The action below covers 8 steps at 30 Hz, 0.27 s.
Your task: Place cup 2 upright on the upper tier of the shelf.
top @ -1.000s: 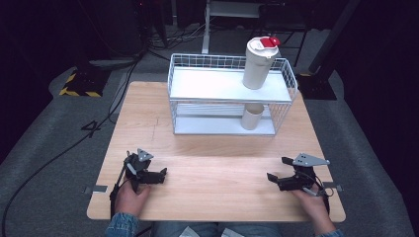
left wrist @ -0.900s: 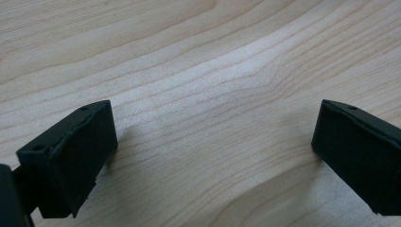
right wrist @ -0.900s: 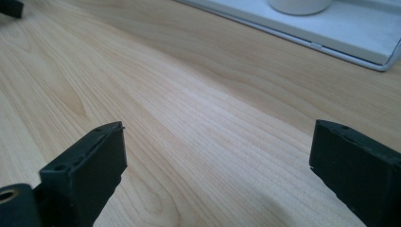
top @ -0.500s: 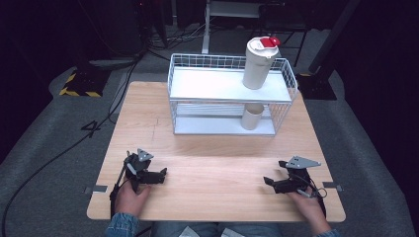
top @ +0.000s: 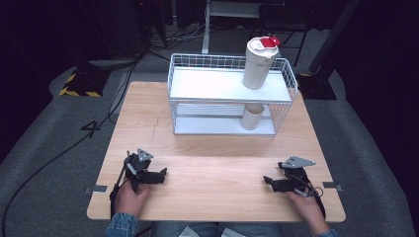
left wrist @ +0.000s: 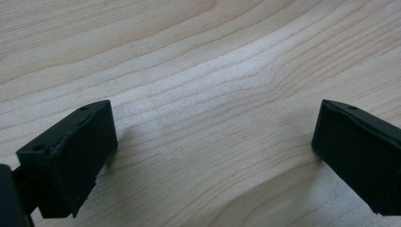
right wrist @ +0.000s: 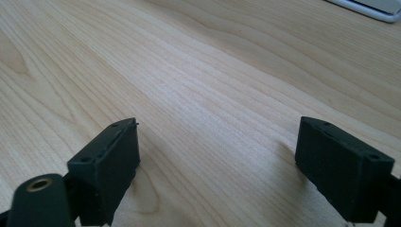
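Both tongs rest low on the wooden table [top: 212,168], well in front of the white wire rack [top: 180,98], the landmark here. Left tongs [top: 163,173] sit at the near left of the rack, held by the left hand [top: 129,196]; jaws stand wide apart in the left gripper view, bare wood grain between them, nothing gripped. Right tongs [top: 267,181] sit at the near right of the rack, held by the right hand [top: 307,206]; their jaws have just been closing but a clear gap remains in the right gripper view, with nothing between them, just table [right wrist: 227,94].

On the rack's top shelf, right end: tall white tumbler [top: 258,63] with red lid tab, upright. On the rack's lower shelf, right side, directly under the tumbler: small white cup [top: 252,116], upright. Both are well apart from either tongs. White edge of the rack base [right wrist: 369,7] shows at top right of the right gripper view.
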Motion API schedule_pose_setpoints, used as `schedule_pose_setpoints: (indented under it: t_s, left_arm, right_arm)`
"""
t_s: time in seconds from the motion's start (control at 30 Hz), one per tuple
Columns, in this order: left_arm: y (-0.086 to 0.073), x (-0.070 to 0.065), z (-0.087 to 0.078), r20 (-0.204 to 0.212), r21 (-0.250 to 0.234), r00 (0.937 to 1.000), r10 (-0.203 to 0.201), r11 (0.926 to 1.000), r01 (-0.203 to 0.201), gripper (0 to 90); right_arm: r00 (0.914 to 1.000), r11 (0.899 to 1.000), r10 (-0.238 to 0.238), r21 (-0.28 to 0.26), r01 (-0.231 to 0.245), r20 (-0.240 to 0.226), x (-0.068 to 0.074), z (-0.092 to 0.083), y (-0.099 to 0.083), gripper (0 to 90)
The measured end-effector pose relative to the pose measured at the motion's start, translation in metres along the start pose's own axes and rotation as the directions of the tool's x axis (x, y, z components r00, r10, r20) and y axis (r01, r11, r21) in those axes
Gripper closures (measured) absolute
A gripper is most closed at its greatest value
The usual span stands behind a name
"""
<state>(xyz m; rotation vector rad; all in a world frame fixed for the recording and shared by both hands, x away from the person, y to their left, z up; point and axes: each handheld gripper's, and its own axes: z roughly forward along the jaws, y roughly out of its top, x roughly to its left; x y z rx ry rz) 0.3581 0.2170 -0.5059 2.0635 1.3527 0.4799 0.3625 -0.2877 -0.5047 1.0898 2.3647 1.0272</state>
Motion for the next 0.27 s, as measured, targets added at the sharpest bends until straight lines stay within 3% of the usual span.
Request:
schedule_pose_setpoints:
  t_s: [0.27]
  left_arm:
    - [0.0000, -0.0001, -0.0001, 0.000, 0.001, 1.0000, -0.001, 1.0000, 0.001, 1.4]
  right_arm:
    - [0.9999, 1.000, 0.009, 0.005, -0.009, 0.010, -0.0004, 0.0008, 0.0003, 11.3]
